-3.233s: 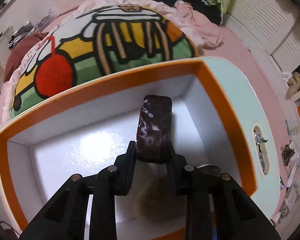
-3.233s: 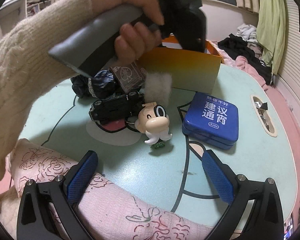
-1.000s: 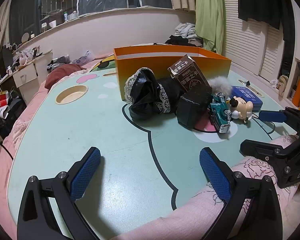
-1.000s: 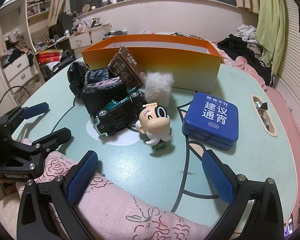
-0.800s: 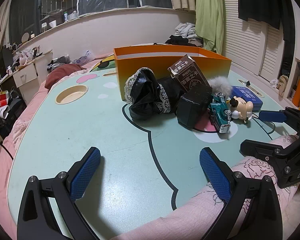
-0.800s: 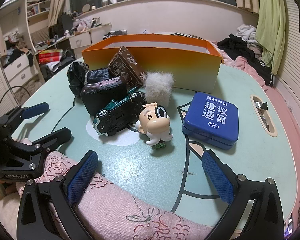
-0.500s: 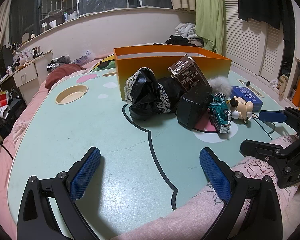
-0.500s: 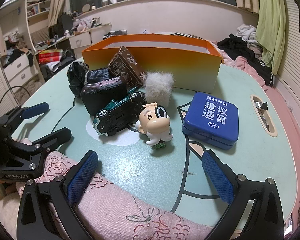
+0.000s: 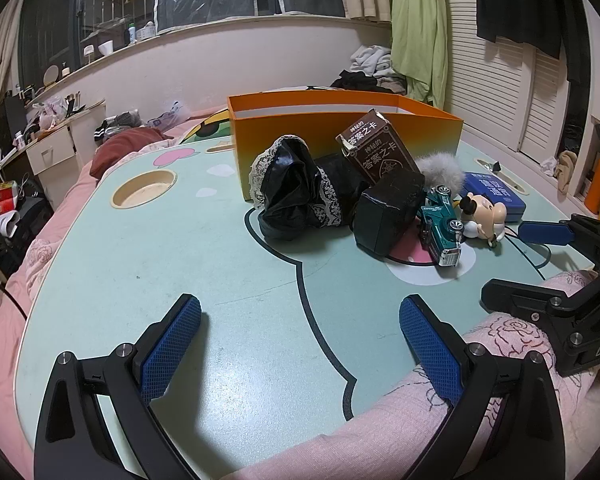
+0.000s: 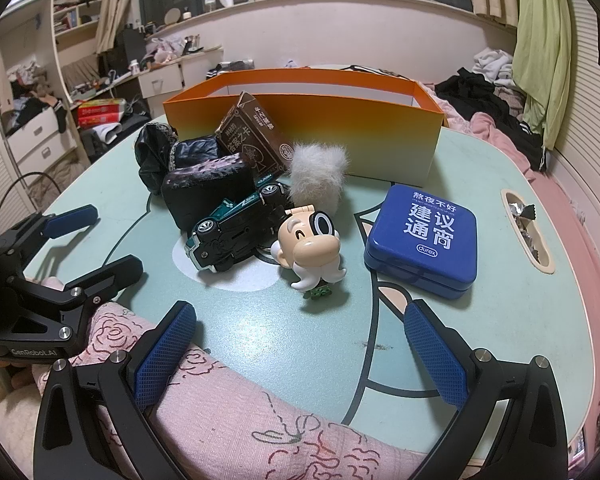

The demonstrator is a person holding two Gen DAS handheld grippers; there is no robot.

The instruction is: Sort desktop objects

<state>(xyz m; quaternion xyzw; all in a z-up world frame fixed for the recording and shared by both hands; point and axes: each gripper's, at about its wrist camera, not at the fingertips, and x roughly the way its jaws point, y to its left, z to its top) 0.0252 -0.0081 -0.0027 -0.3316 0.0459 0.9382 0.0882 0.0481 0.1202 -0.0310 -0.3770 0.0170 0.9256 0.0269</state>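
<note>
An orange box [image 9: 340, 136] stands open at the back of the mint table [image 9: 140, 260]. In front of it lie a black lace-trimmed bag [image 9: 296, 196], a brown card box [image 9: 376, 156], a dark case [image 9: 388, 216], a green toy car [image 9: 440, 228], a grey fur ball [image 9: 440, 174], a cartoon figure [image 9: 482, 216] and a blue tin [image 9: 492, 194]. My left gripper [image 9: 300, 320] is open and holds nothing at the near edge. My right gripper [image 10: 300, 324] is open too, just short of the figure [image 10: 308, 248], the car [image 10: 236, 232] and the tin [image 10: 422, 236].
A pink rose-print blanket [image 10: 240, 408] lies under both grippers at the table's near edge. A round cup hole [image 9: 144, 194] is sunk in the table's left side, and a slot with wrappers [image 10: 524, 220] in its right. Bedding and clothes surround the table.
3.2 s ago my left gripper was shut on the dark case above the orange box. Now it is open at the near edge and the case lies by the car. Nothing moved in the last second.
</note>
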